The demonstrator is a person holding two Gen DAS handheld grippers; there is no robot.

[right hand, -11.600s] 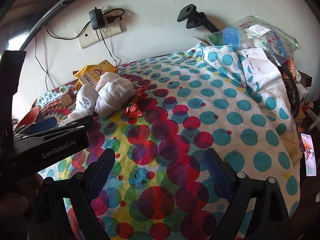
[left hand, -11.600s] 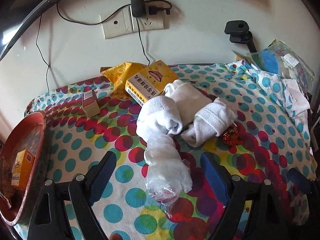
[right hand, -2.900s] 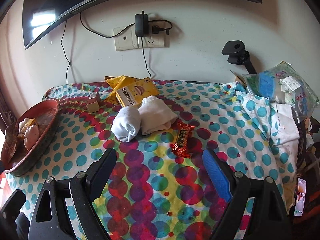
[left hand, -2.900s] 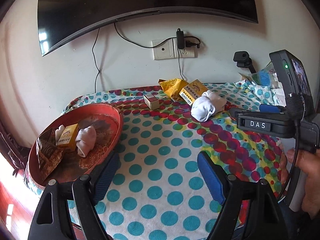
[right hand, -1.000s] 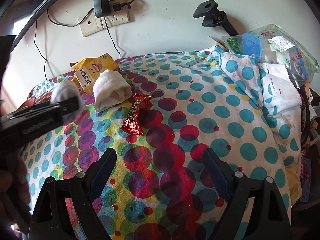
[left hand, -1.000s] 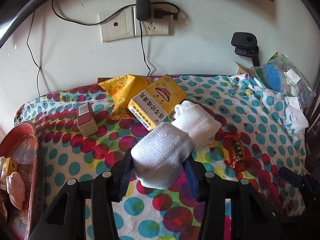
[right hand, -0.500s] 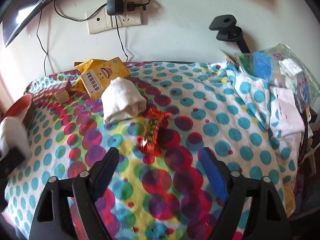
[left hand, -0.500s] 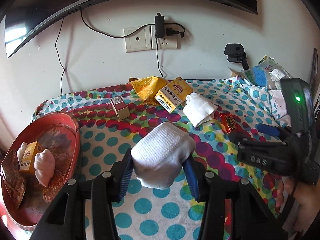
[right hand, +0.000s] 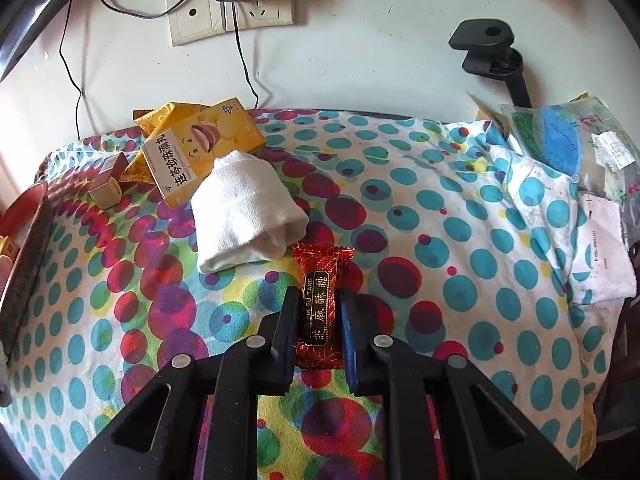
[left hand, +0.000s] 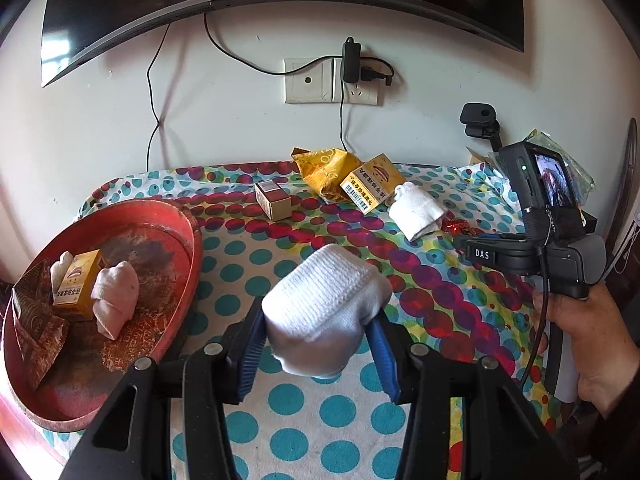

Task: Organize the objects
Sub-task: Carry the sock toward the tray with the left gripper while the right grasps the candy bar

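Observation:
My left gripper (left hand: pixel 316 340) is shut on a rolled white sock (left hand: pixel 326 308), held above the dotted cloth just right of the red tray (left hand: pixel 168 216). The tray holds a pinkish sock (left hand: pixel 116 296), a small yellow box (left hand: pixel 76 284) and a brown wrapper. In the right wrist view my right gripper (right hand: pixel 318 320) is shut on a red candy packet (right hand: pixel 320 300) lying on the cloth. A second rolled white sock (right hand: pixel 246 216) rests just behind the packet, against a yellow medicine box (right hand: pixel 200 148). The right gripper's body (left hand: pixel 532 248) and the hand holding it show at the right of the left wrist view.
A small brown box (left hand: pixel 272 200) and a yellow snack bag (left hand: pixel 324 168) lie near the wall. Plastic bags (right hand: pixel 568 136) and white cloth pile up at the table's right end. A black clamp arm (right hand: pixel 492 48) and a wall socket (right hand: pixel 232 16) with cables stand behind.
The left gripper carried the white sock back and leftward toward the red tray. The right gripper moved forward over the red candy packet and closed on it.

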